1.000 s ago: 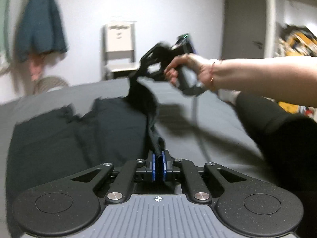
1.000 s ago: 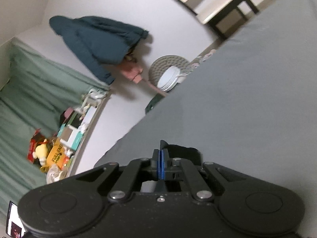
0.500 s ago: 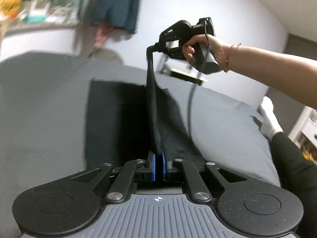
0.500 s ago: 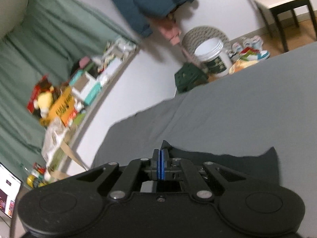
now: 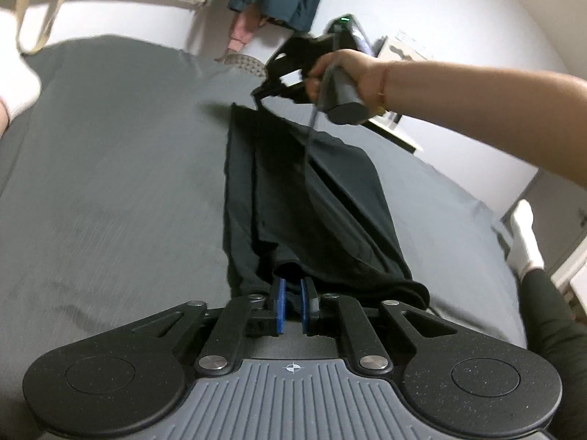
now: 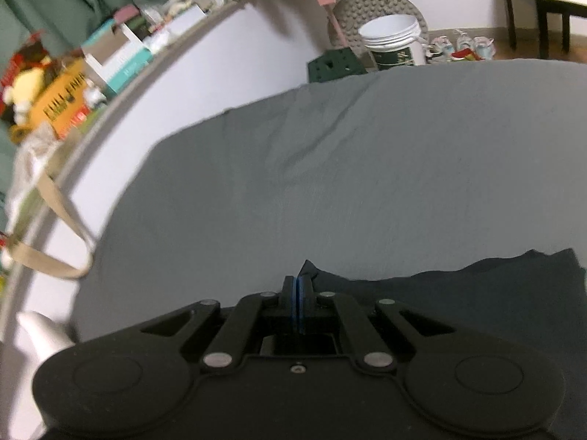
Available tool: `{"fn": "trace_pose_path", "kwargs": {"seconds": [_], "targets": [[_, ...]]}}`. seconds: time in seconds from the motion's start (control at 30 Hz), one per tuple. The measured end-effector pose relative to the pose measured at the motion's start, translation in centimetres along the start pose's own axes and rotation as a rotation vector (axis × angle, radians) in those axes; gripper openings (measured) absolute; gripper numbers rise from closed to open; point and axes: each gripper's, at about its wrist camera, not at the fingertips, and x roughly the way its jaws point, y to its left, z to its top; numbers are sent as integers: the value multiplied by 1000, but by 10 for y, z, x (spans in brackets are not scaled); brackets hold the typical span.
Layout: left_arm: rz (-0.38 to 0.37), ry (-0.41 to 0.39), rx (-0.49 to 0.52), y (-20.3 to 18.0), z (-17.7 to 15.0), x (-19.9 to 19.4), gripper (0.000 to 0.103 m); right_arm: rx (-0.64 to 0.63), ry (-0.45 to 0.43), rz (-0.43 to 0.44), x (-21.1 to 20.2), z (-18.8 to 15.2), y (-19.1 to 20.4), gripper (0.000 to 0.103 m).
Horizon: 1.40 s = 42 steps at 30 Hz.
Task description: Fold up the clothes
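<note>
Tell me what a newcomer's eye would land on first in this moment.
First, the long black garment stretched lengthwise down the middle of the grey bed. Its far end is pinched in the right gripper, held by a hand just above the bed, jaws shut on a corner. At its near end the left gripper has its jaws slightly parted around the fabric.

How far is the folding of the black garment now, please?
Done: the black garment lies on the grey bed as a long narrow strip, one side already laid over. In hand: the right hand-held gripper is shut on its far corner; the left hand-held gripper shows a gap between its pads at the near end. Left: the crosswise folds, it seems.
</note>
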Motion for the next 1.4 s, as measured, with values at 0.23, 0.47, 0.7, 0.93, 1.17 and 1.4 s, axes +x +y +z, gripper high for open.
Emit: {"fn": "trace_pose_path", "kwargs": {"seconds": [0.23,0.47,0.7,0.93,1.17,1.4], "targets": [[30,-45,17,-14,7,-5,66,-58,15,85,-39,-11,-1,32],[95,-41,38,-14,14,-4,69,-565,82,241,-148,-106,20,32],[299,-100,131,-13,22,-13,69,-1066,44,-39,-189,-263,63,32],[355,-158,-153,34,37,-20,69,-1322,-133,-294,-167,-352,92,31],[335,-149,-248,49,37,-13,69,-1377,-133,-351,-160,-368,107,31],[304,-136,-230,47,32,-14,70,-1433,-182,-425,-142,-380,113,31]]}}
